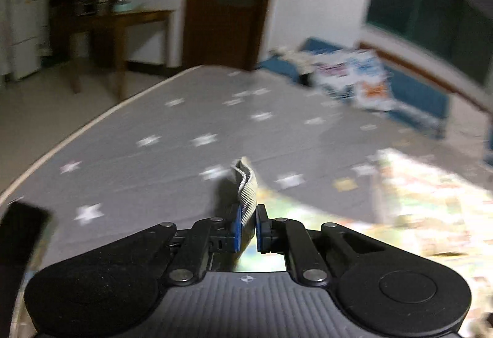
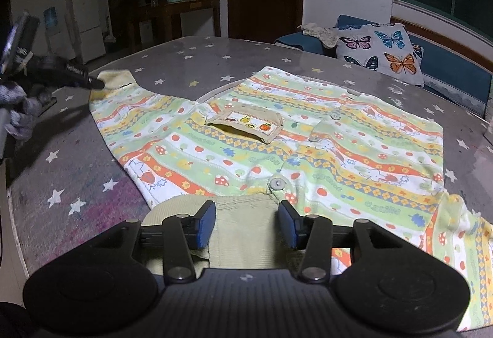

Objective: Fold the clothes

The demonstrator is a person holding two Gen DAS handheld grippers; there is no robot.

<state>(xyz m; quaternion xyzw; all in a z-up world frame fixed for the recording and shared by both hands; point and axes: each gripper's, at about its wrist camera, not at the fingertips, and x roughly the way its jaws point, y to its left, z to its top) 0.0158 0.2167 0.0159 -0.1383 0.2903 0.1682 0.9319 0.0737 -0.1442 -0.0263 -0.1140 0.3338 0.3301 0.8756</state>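
Kids' patterned cardigan (image 2: 277,137) spread flat on star-print bed (image 2: 77,153). My left gripper (image 1: 246,225) pinched tight on ribbed sleeve cuff (image 1: 246,184). Right gripper (image 2: 246,222) wide open, empty, over collar (image 2: 243,214). Tip, I reckon: carry cuff low across chest, keep sleeve taut, avoid dragging body.

The patterned shirt (image 2: 277,150) covers the middle and right side of the star-printed bed (image 2: 71,171), so bare cover remains along the left edge and toward the far edge. At the far right corner the butterfly pillow (image 2: 379,51) and the blue sofa (image 2: 456,70) stand just beside the bed and close that side. The left gripper (image 2: 100,83) occupies the left edge, clamped on the shirt's cuff (image 1: 246,187).
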